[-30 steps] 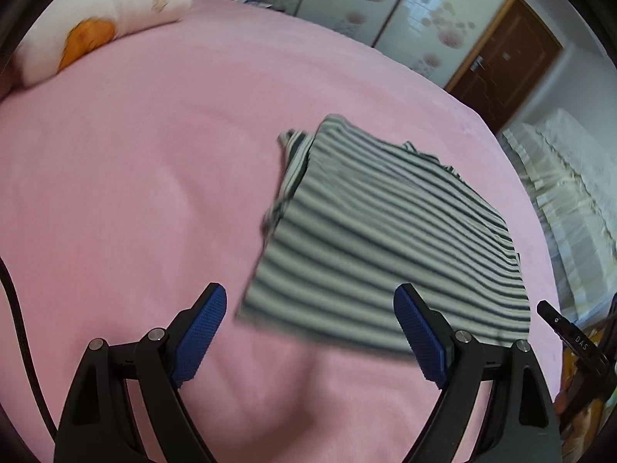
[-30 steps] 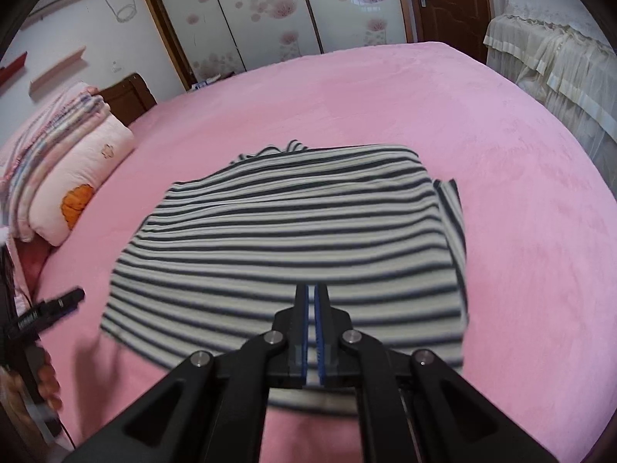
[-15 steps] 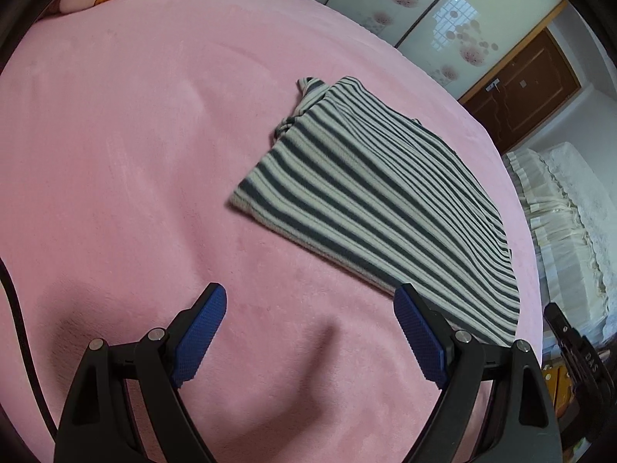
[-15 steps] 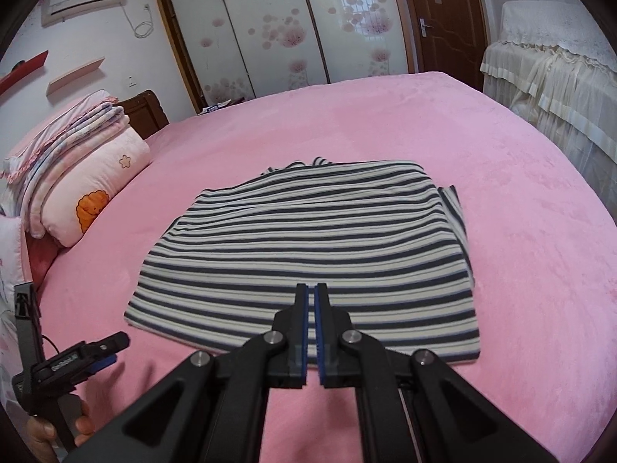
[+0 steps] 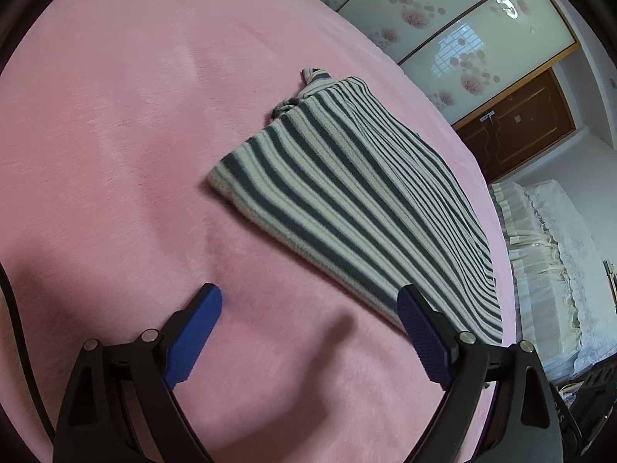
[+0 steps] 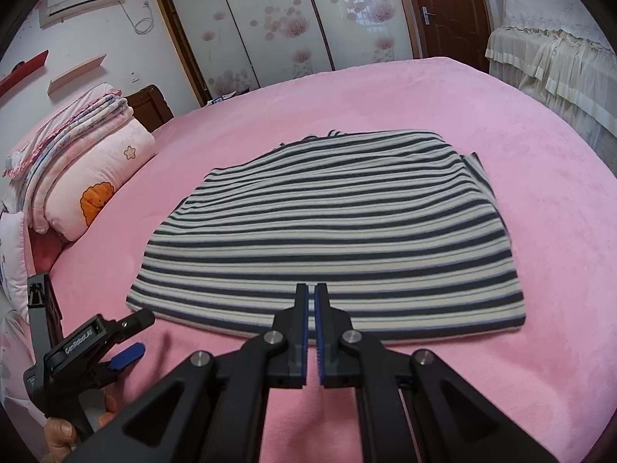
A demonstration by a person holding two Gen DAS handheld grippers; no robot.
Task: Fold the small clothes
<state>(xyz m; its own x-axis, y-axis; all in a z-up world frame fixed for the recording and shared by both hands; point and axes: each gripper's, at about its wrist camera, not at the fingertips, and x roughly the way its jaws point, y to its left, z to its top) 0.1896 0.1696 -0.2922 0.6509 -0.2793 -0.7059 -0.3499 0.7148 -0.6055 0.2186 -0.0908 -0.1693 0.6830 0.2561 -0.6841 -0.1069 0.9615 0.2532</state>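
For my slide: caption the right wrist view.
Shut right claw above the near edge of a striped top lying flat on a pink bed.

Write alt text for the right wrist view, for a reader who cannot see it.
A folded grey-and-cream striped knit garment lies flat on a pink fleece bedspread, with the shut right tongs poised empty over its near edge. At lower left, a hand holds the open left tongs just off the garment's corner; a pink cartoon-print pillow sits beyond.
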